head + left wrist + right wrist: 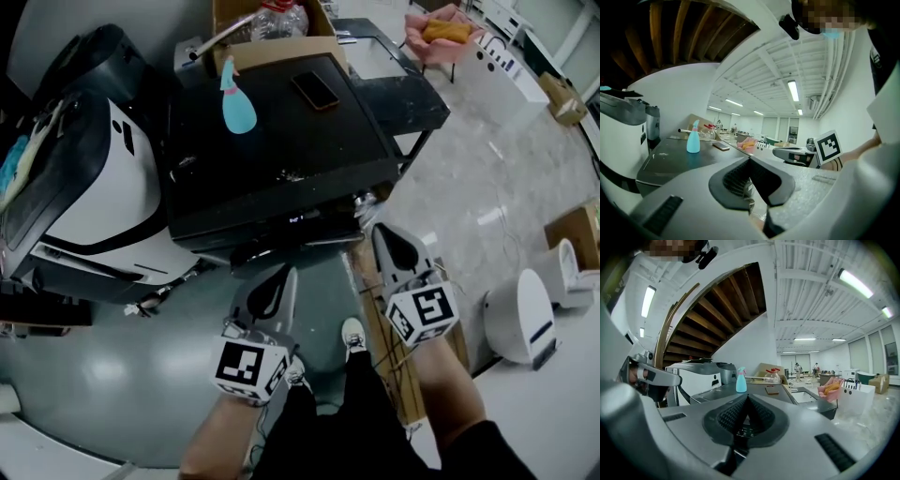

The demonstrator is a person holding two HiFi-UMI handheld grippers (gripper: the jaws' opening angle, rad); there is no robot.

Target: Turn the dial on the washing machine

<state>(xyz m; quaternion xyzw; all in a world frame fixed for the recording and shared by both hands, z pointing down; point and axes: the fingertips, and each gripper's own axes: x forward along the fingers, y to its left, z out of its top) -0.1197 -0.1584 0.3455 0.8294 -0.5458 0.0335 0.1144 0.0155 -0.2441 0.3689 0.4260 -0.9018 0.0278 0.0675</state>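
Now L tongs [289,272], R tongs [378,230] closed

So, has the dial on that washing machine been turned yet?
Nothing looks done yet. In hand: nothing. The left gripper and right gripper are both shut and empty, held short of the washing machine and touching nothing. Left to do: find the dial, which I can't make out in these views, grip it and turn it.
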